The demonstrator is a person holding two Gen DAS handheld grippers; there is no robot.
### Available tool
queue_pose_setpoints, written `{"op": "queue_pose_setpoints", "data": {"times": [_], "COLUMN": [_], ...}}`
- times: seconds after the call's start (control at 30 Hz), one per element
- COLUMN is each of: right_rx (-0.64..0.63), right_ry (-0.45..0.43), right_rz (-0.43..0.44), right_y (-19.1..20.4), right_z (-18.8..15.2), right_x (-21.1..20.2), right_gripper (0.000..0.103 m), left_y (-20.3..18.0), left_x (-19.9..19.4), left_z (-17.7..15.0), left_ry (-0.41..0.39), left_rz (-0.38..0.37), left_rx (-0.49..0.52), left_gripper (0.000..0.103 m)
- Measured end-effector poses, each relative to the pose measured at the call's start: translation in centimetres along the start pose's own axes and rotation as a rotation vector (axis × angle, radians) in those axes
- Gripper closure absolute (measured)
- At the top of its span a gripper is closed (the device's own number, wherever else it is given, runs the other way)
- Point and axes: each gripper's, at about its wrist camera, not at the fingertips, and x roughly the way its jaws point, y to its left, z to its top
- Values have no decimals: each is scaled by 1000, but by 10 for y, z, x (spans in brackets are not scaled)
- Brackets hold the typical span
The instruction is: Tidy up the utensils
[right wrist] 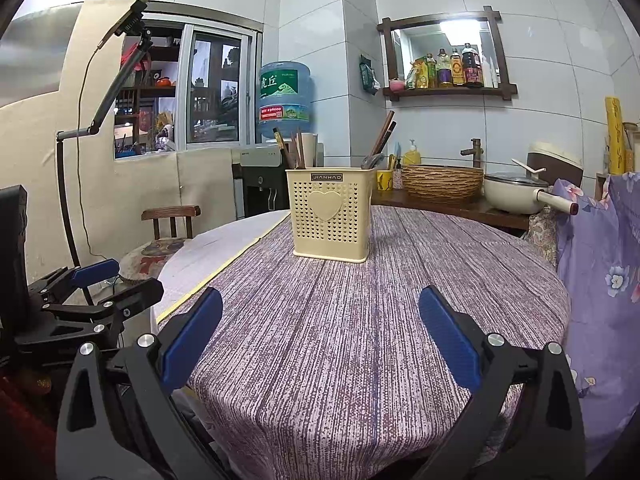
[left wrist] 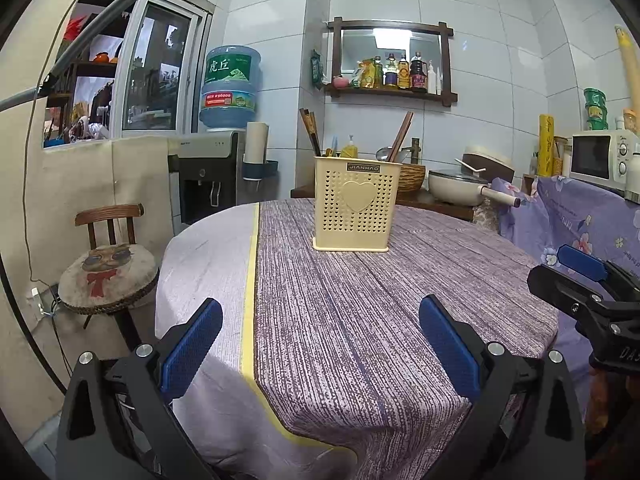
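A cream perforated utensil holder (left wrist: 356, 204) (right wrist: 330, 214) with a heart on its front stands upright on the round table (left wrist: 360, 320) (right wrist: 360, 320), toward the far side. Brown chopsticks (left wrist: 311, 130) (right wrist: 384, 134) and a metal spoon (right wrist: 372, 160) stick up out of it. My left gripper (left wrist: 320, 312) hangs open over the near table edge, nothing between its blue pads. My right gripper (right wrist: 320, 308) is likewise open and empty, well short of the holder. The right gripper (left wrist: 580, 276) shows at the right edge of the left view, the left gripper (right wrist: 100, 280) at the left of the right view.
A wooden chair (left wrist: 108, 264) with a round cushion stands left of the table. Behind the table a counter (right wrist: 460, 208) carries a woven basin (right wrist: 442, 182), a cream pan (right wrist: 516, 194) and a tap. A water dispenser (left wrist: 208, 176) stands at back left, a floral cloth (right wrist: 600, 260) drapes at right.
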Motion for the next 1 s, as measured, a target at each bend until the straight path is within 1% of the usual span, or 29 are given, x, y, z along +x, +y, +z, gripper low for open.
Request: {"op": "queue_pose_setpoints", "data": {"times": [1.0], "right_rx": [1], "right_ry": [10], "right_rz": [11], "right_y": [2], "right_z": [0], "right_x": [1], "right_gripper": [6], "left_y": [5], "left_x": [2], "left_z": [2], "left_ry": [23], "left_rz": [-6], "left_rx": [-20], "left_gripper": [5]}}
